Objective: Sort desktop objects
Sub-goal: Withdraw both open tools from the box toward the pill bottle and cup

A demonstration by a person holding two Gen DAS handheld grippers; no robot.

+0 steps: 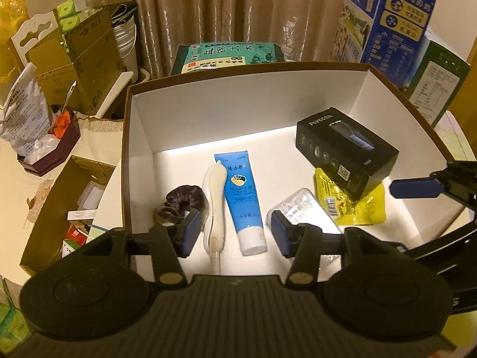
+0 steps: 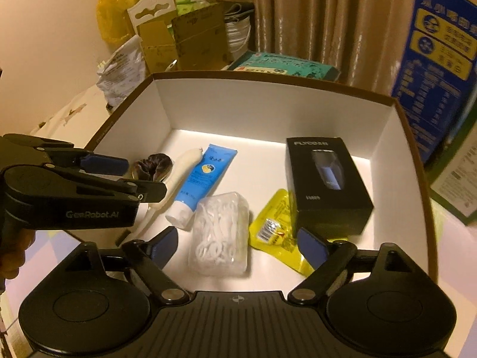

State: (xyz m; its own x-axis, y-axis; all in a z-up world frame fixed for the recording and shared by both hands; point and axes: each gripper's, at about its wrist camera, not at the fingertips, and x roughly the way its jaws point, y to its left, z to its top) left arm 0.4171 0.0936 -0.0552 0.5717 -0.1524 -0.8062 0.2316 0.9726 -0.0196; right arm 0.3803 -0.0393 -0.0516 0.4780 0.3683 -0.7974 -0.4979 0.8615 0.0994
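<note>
Both hand-held grippers, left & right, open over box.

Blue tube, yellow pouch

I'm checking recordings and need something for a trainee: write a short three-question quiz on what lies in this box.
1. True or false: the black carton rests partly on the yellow packet.
2. Which lies between the white handle and the clear case: A scrunchie, B blue tube, C spoon?
3. Fill in: neither the left gripper nor the right gripper holds ____.

Key: 1 true; 2 B; 3 anything.
</note>
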